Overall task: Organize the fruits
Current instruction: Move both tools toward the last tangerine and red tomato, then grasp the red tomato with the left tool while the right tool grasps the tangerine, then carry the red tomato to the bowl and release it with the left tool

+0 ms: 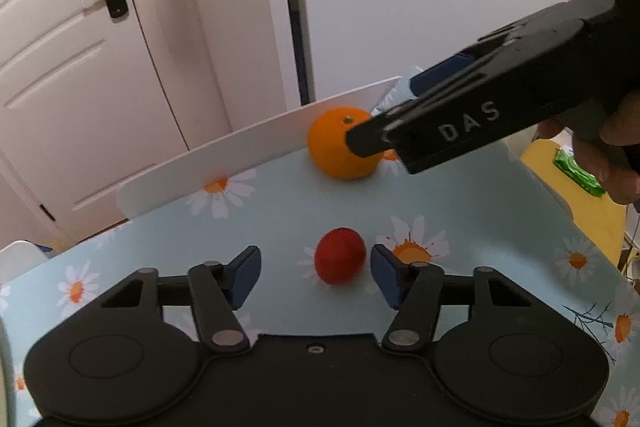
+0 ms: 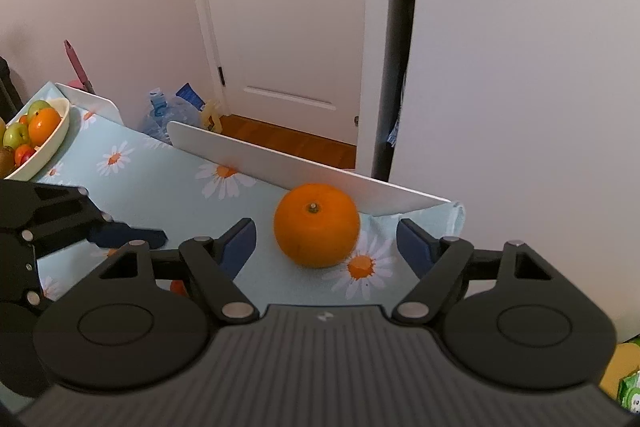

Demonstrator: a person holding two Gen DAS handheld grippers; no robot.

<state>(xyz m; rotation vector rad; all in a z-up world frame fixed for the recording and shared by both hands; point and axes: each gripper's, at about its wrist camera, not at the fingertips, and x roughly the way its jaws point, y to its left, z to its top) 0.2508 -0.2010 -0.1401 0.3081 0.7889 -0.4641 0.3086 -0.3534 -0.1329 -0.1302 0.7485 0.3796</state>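
A small red fruit (image 1: pixel 340 261) lies on the daisy-print tablecloth (image 1: pixel 280 211) between the fingers of my left gripper (image 1: pixel 315 254). It sits close to the right pad with a sliver of cloth showing, so the gripper is open. An orange (image 2: pixel 317 225) rests stem-up near the white board. My right gripper (image 2: pixel 326 227) is open around it, with a gap on both sides. In the left wrist view one right fingertip (image 1: pixel 360 143) overlaps the orange (image 1: pixel 332 151).
A low white board (image 2: pixel 280 167) stands along the table's far edge. A cream bowl (image 2: pixel 60 131) of mixed fruit sits at the far left. A door, water bottles on the floor and a yellow surface (image 1: pixel 560 187) with a green packet lie beyond.
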